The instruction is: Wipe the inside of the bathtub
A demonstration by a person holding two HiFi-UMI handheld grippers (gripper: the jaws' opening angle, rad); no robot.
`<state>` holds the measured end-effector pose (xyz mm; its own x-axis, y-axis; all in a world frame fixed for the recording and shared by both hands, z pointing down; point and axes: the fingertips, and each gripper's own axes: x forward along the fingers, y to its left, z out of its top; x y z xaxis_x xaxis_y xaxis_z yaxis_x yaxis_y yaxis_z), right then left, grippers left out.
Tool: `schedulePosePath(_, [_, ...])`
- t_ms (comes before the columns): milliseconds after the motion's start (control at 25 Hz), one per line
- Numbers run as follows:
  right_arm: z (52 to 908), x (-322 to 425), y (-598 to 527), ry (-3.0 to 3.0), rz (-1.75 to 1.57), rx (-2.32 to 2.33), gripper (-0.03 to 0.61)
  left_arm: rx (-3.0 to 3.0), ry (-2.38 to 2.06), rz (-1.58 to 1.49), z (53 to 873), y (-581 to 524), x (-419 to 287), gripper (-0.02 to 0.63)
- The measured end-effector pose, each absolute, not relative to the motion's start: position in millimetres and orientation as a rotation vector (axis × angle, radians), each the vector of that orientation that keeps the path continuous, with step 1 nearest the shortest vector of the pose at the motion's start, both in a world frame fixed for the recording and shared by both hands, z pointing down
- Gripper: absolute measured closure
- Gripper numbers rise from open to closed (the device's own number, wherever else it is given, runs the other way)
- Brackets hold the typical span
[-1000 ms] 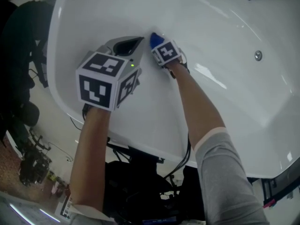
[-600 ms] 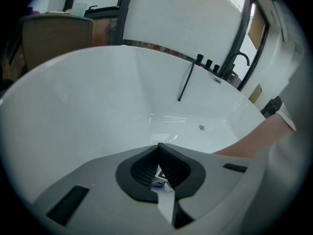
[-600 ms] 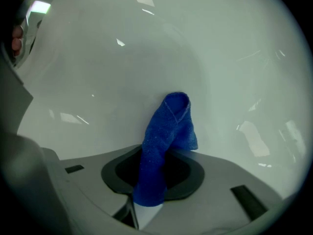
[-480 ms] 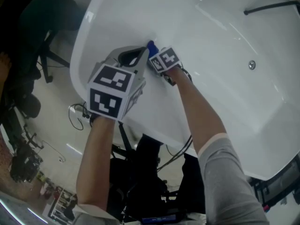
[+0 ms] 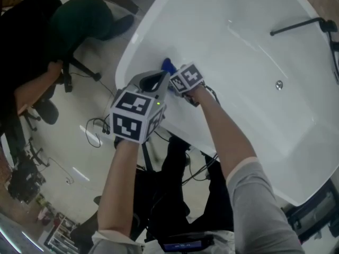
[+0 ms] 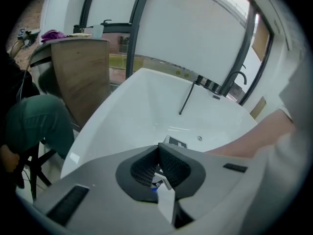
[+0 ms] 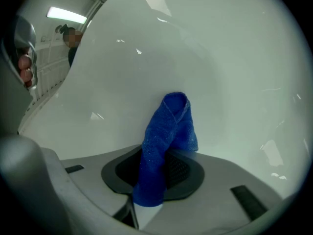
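White glossy bathtub [image 5: 254, 46]: your work is at its rounded end, on the inner wall just below the rim. The blue terry cloth [image 7: 164, 131] is clamped in your right tongs [image 7: 157, 173]. Its lower part is pinched between the two dark pads, and its folded upper end sticks out past the tips and presses against the white wall. In the head view the cloth shows as a small blue patch just beyond the right tongs' marker cube, close to the tub's edge.

Your left tongs [image 6: 159, 147] are closed, tips together, with nothing between them. They hang above the rim just beside the right tongs, pointing into the tub. Through the gap below their pads you can see a scrap of the blue cloth and the other marker cube.

Well away from the cloth, the round metal drain [image 5: 278, 84] sits in the tub floor. The thin black spout [image 5: 296, 24] reaches in over the far rim.
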<state>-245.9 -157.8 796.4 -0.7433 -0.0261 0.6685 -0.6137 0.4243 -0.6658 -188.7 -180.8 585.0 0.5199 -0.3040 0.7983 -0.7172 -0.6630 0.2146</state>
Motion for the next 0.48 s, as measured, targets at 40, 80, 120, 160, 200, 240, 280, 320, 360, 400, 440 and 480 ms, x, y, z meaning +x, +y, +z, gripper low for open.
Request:
schedulePosePath(40, [787,-247,-158,-2.111,1.32,0.536,0.474,2.223,-0.842,1.016,581,-175,-193,0.611])
schedulePosePath(80, [777,-248,-158,-2.121,1.317,0.536,0.474,2.213,-0.856,1.009,577,-169,-198,0.611])
schedulePosePath(120, [766,-252,-159,-2.132,1.314,0.537,0.474,2.204,-0.87,1.005,573,-163,-204,0.611])
schedulePosePath(160, [755,-255,-160,-2.142,1.31,0.537,0.474,2.195,-0.884,1.001,569,-157,-210,0.611])
schedulePosePath(200, [743,-260,-160,-2.151,1.306,0.536,0.474,2.185,-0.896,0.999,565,-151,-216,0.611])
schedulePosePath(240, [732,-264,-159,-2.158,1.303,0.534,0.474,2.176,-0.905,0.998,561,-143,-222,0.611])
schedulePosePath(280, [723,-268,-158,-2.163,1.3,0.533,0.474,2.168,-0.911,0.995,557,-134,-225,0.611])
schedulePosePath(320, [714,-270,-157,-2.167,1.298,0.532,0.474,2.165,-0.914,0.99,553,-124,-227,0.611])
schedulePosePath(360, [706,-272,-157,-2.169,1.299,0.534,0.474,2.167,-0.915,0.986,549,-115,-227,0.611])
schedulePosePath(400, [696,-272,-158,-2.171,1.301,0.535,0.474,2.171,-0.914,0.981,543,-106,-226,0.611])
schedulePosePath(440, [685,-272,-159,-2.172,1.301,0.533,0.474,2.172,-0.916,0.974,536,-97,-226,0.611])
schedulePosePath(480, [674,-274,-159,-2.174,1.3,0.527,0.474,2.168,-0.925,0.961,527,-90,-227,0.611])
